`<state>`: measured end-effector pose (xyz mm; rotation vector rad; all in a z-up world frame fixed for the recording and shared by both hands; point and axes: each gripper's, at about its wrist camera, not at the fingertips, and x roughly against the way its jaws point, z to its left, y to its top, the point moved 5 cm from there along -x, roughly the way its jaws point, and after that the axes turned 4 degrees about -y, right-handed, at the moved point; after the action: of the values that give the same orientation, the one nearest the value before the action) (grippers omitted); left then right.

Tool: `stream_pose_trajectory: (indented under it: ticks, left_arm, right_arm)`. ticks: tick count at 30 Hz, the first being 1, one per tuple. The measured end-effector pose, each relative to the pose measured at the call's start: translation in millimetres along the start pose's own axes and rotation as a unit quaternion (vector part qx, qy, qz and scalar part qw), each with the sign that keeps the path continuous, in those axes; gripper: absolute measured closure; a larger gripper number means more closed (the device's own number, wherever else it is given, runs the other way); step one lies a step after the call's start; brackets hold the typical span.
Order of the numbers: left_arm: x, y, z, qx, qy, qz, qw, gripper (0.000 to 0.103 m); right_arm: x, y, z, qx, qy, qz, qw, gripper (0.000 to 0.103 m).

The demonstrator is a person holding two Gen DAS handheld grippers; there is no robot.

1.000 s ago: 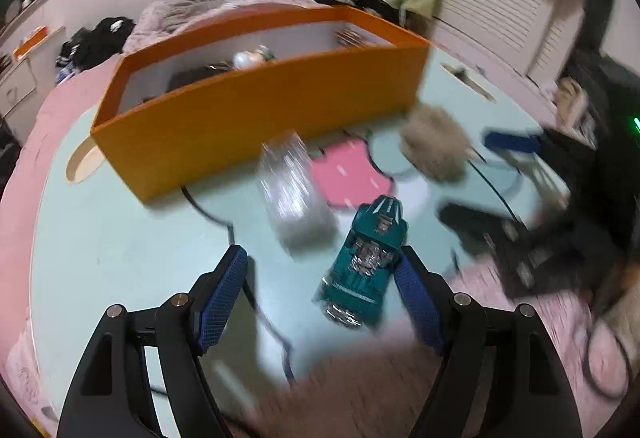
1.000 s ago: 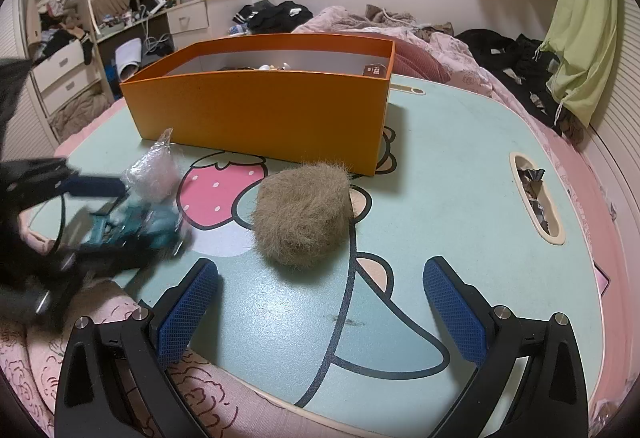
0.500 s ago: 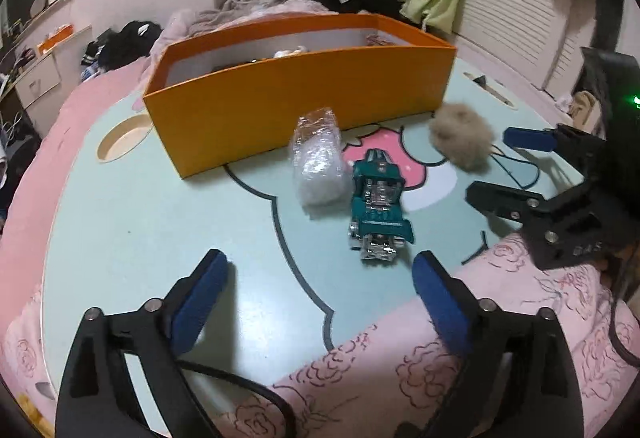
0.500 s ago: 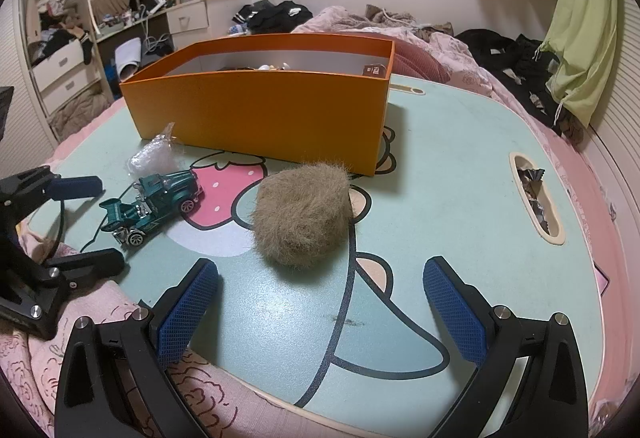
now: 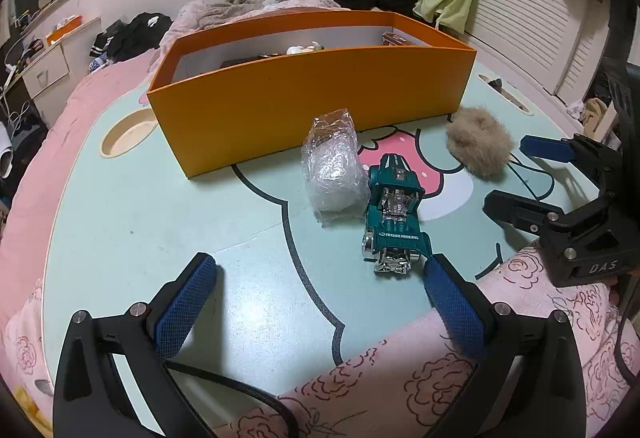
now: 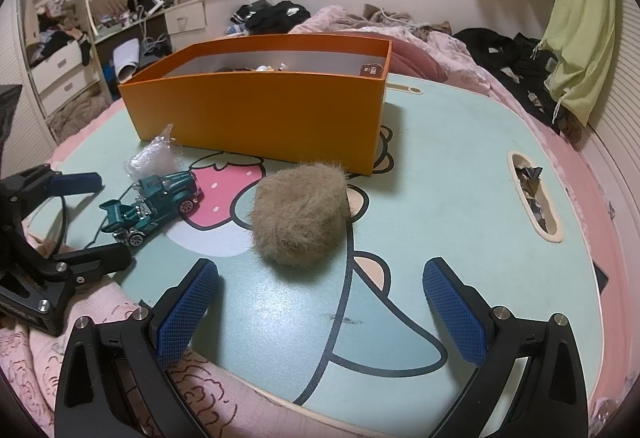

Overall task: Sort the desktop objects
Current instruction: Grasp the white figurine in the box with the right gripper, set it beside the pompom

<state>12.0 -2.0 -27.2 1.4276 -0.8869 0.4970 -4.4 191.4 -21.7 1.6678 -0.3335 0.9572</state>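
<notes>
A teal toy car stands on the mint table, just beyond my left gripper's right fingertip. My left gripper has its jaws opening wide, with nothing between them. A crumpled clear plastic bag lies against the car's left side. A tan fur ball rests just ahead of my right gripper, which stands open and holds nothing. The orange box sits behind these things with several small items inside. In the right wrist view the left gripper is at the left, by the car.
The table has a round cup hole left of the box and a long slot with scraps at the right. Pink floral bedding borders the near edge. Clothes, drawers and shelves fill the room behind.
The left gripper has let go of the toy car, spread its jaws wider and drawn back a little. The car now stands on the table. The right gripper has not moved.
</notes>
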Motion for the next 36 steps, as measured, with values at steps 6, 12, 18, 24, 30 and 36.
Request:
stream_pose_trajectory:
  ticks: [6,12,18,24,30,36]
  left_arm:
    - [3.1,-0.2,0.7,0.000,0.000,-0.002,1.0000,0.000]
    - [3.9,0.0,0.8,-0.001,-0.001,-0.003,1.0000,0.000]
    - [5.2,-0.2,2.2,0.000,-0.002,-0.006,1.0000,0.000]
    - [5.8,-0.8,2.5,0.001,-0.002,-0.010,1.0000,0.000]
    - [5.4,-1.1,3.6,0.001,-0.003,-0.010,0.9999,0.000]
    - [6.1,-0.1,5.2,0.001,-0.003,-0.010,0.9999,0.000]
  right_arm:
    - [32.5,57.9,-7.7,-0.067,0.115,-0.052,0.990,0.017]
    - [-11.9,152.6,20.8,-0.061,0.111,0.019,0.992,0.044]
    - [-109.4,183.7,41.2,-0.010,0.059,0.143,0.988,0.052]
    - [-140.3,191.7,47.0,0.011,0.038,0.188,0.981,0.052]
    - [-160.5,180.2,45.8,0.027,0.026,0.197,0.980,0.064]
    - [-99.8,194.4,34.1,-0.028,0.075,0.081,0.994,0.064]
